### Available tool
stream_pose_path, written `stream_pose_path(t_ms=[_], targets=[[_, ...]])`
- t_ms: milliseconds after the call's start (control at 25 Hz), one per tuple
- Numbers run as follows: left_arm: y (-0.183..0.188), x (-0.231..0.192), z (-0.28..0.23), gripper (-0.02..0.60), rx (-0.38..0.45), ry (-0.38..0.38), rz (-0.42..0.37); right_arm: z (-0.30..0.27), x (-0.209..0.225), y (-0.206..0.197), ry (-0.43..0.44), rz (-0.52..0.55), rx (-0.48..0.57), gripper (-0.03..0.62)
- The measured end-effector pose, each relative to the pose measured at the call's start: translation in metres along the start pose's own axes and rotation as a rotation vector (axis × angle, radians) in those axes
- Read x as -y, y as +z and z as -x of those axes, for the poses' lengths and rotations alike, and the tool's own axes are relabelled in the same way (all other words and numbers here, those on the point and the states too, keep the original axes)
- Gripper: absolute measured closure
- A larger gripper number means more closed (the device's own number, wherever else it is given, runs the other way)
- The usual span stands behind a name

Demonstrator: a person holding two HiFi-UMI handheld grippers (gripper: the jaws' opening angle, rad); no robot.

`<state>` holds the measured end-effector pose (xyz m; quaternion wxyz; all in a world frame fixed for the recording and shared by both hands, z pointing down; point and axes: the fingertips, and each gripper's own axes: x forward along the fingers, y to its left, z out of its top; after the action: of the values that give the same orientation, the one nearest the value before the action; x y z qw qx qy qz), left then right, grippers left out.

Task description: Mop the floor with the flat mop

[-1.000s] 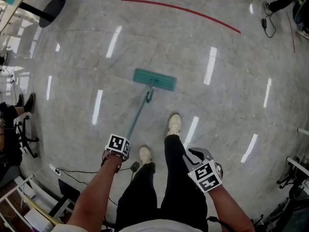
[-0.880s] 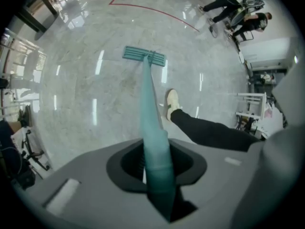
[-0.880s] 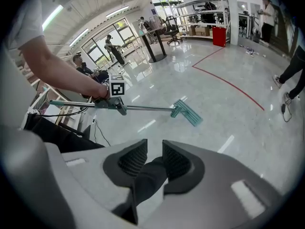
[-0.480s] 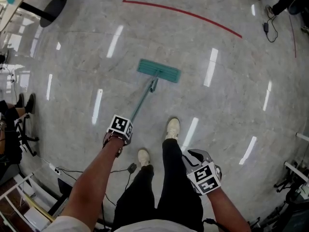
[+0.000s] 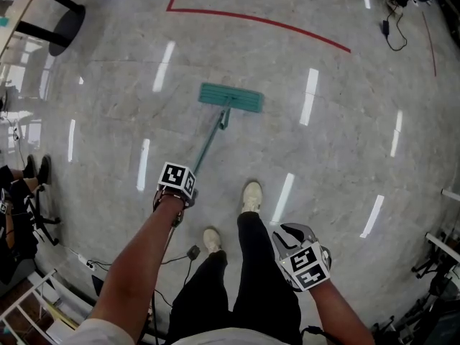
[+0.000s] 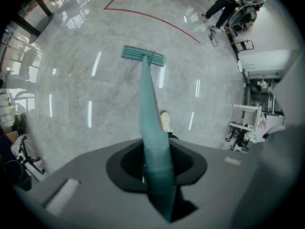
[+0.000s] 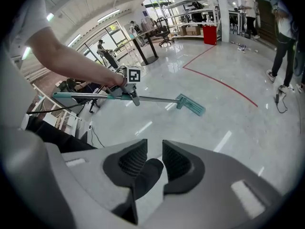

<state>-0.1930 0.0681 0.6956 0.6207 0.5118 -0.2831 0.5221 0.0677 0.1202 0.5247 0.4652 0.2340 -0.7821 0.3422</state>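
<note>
Well ahead of the left gripper (image 6: 156,168), the mop head (image 5: 231,98) lies flat on the floor (image 5: 323,157), its handle (image 5: 208,144) clamped in those jaws; the right gripper (image 7: 151,163) stands slightly parted, empty.

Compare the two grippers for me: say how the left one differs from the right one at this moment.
The left gripper is shut on the mop handle; the right gripper holds nothing, its jaws a little apart. The left gripper reaches forward over the floor, while the right gripper hangs beside the person's right leg. Both carry a marker cube.
</note>
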Motion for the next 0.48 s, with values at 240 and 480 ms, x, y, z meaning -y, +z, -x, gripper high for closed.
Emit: stream_pose_path(t_ms=[240,480], targets=[[0.036,0.015,0.010,0.457,-0.002,-0.028,0.002,0.002,0.007,0.006,0.001,-0.011,0.005,0.491],[0.066,0.022,0.018,0.457,0.003,-0.040,0.021,0.001,0.009,0.002,0.000,-0.019,0.003,0.491]])
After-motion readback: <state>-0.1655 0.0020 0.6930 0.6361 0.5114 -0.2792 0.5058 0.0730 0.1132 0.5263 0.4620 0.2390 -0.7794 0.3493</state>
